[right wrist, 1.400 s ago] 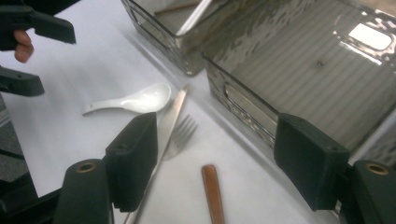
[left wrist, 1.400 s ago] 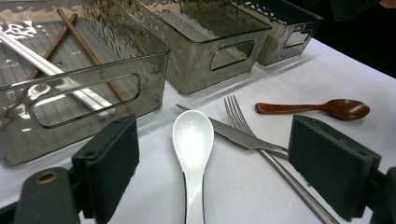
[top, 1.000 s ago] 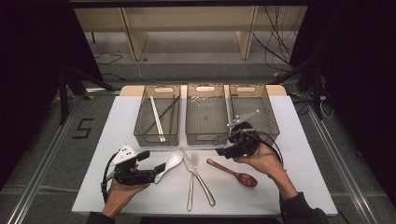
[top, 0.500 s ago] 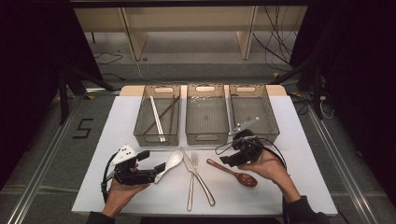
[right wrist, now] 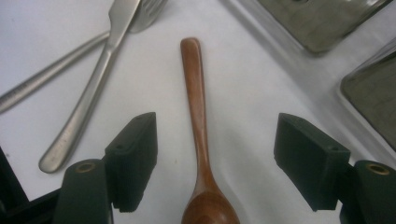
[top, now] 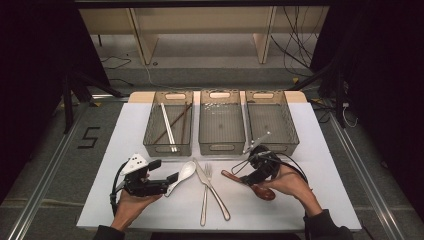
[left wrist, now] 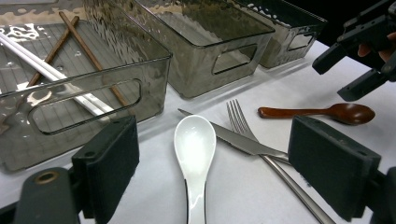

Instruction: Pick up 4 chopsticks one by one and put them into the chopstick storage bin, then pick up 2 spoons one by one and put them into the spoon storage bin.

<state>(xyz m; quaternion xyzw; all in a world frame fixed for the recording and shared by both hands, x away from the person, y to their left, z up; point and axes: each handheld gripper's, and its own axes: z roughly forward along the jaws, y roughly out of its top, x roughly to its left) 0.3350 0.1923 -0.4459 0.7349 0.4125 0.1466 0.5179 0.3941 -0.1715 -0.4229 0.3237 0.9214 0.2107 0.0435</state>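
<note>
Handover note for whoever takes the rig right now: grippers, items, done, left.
Left gripper: open, astride the white spoon handle.
Right gripper: open, jaws either side of the wooden spoon on the table.
Done: chopsticks in the left bin.
Left, presumably: both spoons, fork and knife, crossed on the table; middle bin and right bin look empty.

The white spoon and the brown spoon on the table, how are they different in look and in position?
The white spoon is glossy, with a broad, deep bowl; the brown spoon is wooden-looking, with a slim handle. The white spoon lies left of the fork and knife, the brown spoon to their right. The left gripper straddles the white one, the right gripper the brown one. Both lie flat on the table, ungrasped.
</note>
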